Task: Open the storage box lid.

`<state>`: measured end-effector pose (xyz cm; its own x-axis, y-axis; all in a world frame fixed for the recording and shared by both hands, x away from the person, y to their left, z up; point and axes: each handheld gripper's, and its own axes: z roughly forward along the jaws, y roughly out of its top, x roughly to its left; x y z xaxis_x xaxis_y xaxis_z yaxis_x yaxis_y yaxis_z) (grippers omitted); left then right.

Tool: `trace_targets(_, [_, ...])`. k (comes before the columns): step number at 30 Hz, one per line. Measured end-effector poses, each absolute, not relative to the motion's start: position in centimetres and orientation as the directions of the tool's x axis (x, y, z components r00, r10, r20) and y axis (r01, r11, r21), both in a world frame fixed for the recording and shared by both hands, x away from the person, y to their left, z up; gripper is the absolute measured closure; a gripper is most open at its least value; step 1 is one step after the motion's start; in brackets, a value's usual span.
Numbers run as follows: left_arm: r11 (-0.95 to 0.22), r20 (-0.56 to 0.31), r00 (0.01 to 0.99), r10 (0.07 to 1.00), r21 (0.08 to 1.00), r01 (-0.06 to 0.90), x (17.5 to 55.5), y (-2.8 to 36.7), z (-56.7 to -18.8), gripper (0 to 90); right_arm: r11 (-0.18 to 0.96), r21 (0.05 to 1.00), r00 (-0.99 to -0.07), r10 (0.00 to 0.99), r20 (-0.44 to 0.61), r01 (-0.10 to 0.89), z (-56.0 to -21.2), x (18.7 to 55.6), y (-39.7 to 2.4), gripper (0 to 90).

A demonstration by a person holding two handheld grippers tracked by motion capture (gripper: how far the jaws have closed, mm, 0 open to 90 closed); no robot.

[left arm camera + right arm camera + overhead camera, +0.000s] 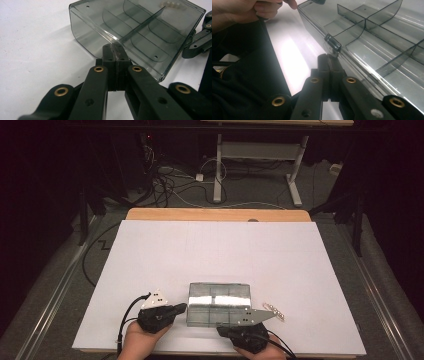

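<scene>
High view | clear box (218, 302) long axis left-right | both tongs closed, empty

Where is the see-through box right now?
In the high view, the clear plastic box sits on the white table near its front edge, between the left gripper and the right gripper.

A white worktop (215, 250) covers most of a wooden table (218, 214), whose bare wood shows along the far edge. Beyond it, grey carpet floor (260, 195) carries tangled cables (165, 180) and the white legs of a second desk (260, 150). Dark curtains close the room at both sides; light falls mainly on the worktop.
</scene>
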<state>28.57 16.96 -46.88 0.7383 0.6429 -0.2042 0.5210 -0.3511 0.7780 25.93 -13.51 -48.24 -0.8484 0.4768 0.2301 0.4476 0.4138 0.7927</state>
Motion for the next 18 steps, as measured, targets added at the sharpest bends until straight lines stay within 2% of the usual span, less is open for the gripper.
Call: trace_targets(18, [-0.344, -0.205, 0.733, 0.648, 0.78, 0.522, 28.57, 17.09, -46.75, 87.1, 0.395, 0.806, -0.853, 0.464, 0.239, 0.44, -48.13, 25.98, -13.73, 90.0])
